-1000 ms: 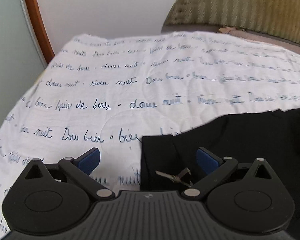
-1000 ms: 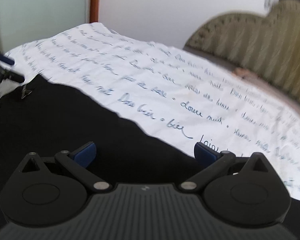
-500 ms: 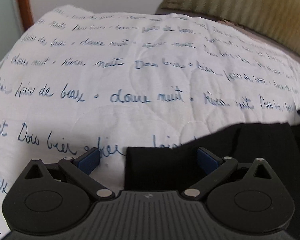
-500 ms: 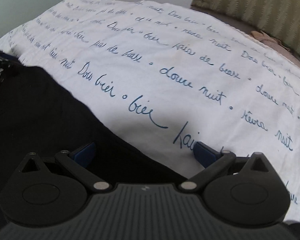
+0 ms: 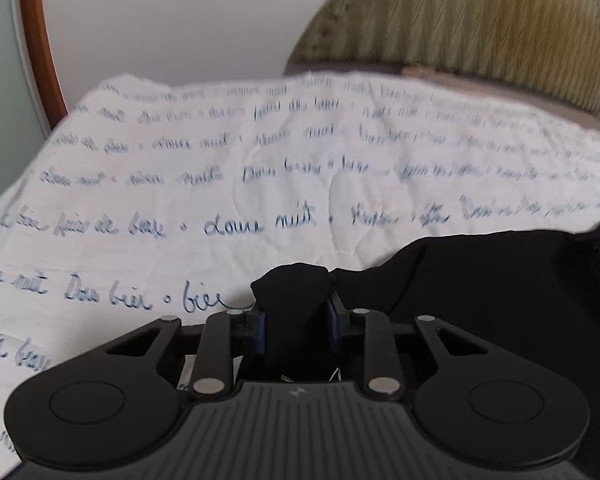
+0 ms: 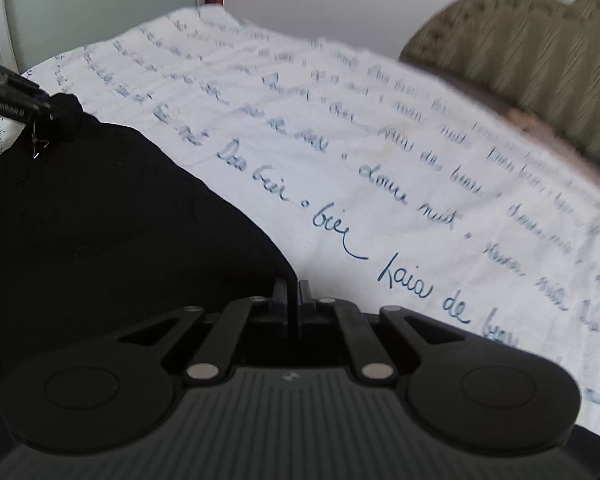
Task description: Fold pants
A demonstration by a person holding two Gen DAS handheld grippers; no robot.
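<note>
Black pants lie on a white quilt with blue handwriting. My left gripper is closing, and its blue pads press a bunched corner of the black fabric between them. The right wrist view shows that same gripper at the far left, lifting the corner of the pants a little. My right gripper is shut, its jaws pinched together on the thin near edge of the pants where black cloth meets the quilt.
An olive-green padded headboard or chair back stands behind the quilt at the right, also in the right wrist view. A curved wooden frame rises at the far left against a pale wall.
Both grippers went from wide open to closed. The left one gathered the pants corner into a bunch; the right one closed on the pants edge. Both views tipped forward, then back up.
</note>
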